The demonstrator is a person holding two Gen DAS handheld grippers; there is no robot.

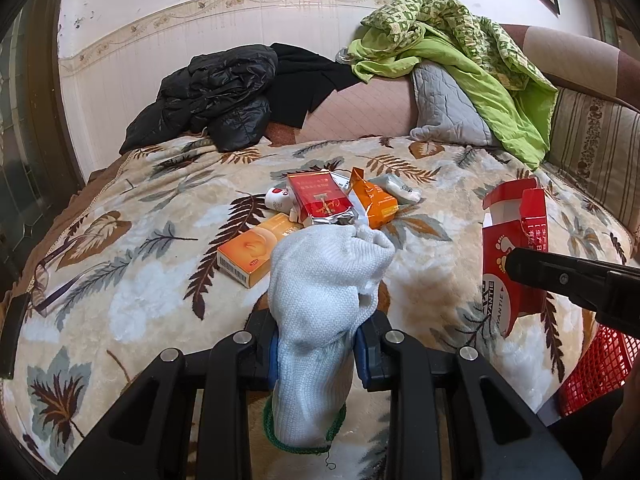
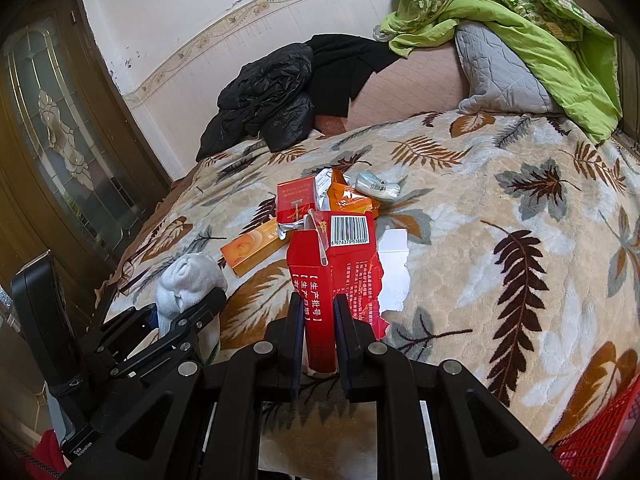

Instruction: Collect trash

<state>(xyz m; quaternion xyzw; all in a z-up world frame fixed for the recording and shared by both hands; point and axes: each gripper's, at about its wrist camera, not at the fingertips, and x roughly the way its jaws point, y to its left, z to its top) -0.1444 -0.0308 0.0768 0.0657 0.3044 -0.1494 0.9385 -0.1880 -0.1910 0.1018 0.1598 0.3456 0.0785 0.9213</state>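
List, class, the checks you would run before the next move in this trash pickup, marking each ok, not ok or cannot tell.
1. Left gripper shut on the white glove: ok.
2. Right gripper shut on the torn red box: ok.
3. Red basket in view, near the bed's edge: ok.
4. Basket has room: cannot tell.
5. Trash all collected: not ok; the cigarette pack, orange box and orange packet remain on the blanket.

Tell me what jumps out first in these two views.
Each pair of tongs is already loaded: the left tongs clamp a white knit glove, and the right tongs clamp a torn red carton. Beyond them, a heap of packets lies mid-bed on the leaf-print blanket.
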